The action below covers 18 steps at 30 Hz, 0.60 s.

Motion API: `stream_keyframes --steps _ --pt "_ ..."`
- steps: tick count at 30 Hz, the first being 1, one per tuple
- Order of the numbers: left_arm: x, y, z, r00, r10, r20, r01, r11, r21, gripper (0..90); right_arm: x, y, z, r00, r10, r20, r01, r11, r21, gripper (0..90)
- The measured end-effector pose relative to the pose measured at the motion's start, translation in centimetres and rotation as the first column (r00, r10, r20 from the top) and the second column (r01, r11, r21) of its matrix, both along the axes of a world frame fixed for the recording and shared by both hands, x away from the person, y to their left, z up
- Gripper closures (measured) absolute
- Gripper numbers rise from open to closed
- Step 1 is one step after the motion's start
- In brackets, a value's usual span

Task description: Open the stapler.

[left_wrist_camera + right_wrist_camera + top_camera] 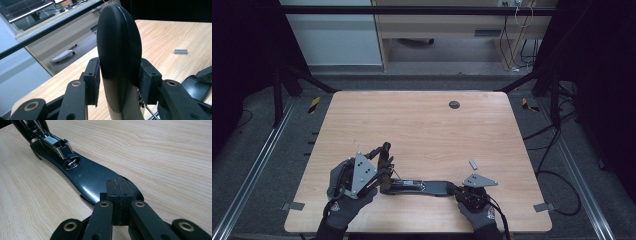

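A black stapler lies opened out on the wooden table (422, 125) near its front edge. Its base (432, 187) runs left to right, with the metal magazine (56, 142) and the round anvil plate (72, 162) exposed. The rounded top cover (118, 50) is swung up, and my left gripper (119, 80) is shut on it from both sides. Seen from above, that gripper (381, 161) stands at the stapler's left end. My right gripper (117, 187) is shut, pads together with nothing between them, and its tips rest on the base's right end (451, 188).
A short grey strip of staples (473, 163) lies on the table just beyond the right gripper, also seen past the cover (180, 51). A dark round grommet (454, 104) sits near the far edge. Cables (552, 150) trail on the floor to the right.
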<state>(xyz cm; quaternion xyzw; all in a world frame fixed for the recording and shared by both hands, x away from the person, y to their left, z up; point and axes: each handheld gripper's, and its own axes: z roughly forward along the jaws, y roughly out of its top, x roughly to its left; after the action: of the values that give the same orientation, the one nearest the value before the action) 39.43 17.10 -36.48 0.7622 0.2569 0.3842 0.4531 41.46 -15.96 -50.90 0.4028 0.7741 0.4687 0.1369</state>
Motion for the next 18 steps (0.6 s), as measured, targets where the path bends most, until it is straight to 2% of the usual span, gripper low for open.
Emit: stream_keyframes --steps 7,13,18 --pt "-0.1 1.3 -0.2 0.9999 0.011 -0.008 -0.012 0.9981 -0.061 56.8 0.0 0.0 0.0 1.0 -0.001 -0.001 0.001 1.0 0.0 90.0" --pt "0.0 1.8 -0.5 0.9999 0.008 -0.007 -0.009 0.9958 -0.091 56.9 0.0 0.0 0.0 1.0 0.003 -0.005 -0.003 1.0 0.004 90.0" --pt "-0.1 2.2 -0.5 0.9999 0.014 -0.006 -0.015 0.9949 -0.1 56.9 0.0 0.0 0.0 1.0 0.004 -0.005 -0.004 1.0 0.004 90.0"
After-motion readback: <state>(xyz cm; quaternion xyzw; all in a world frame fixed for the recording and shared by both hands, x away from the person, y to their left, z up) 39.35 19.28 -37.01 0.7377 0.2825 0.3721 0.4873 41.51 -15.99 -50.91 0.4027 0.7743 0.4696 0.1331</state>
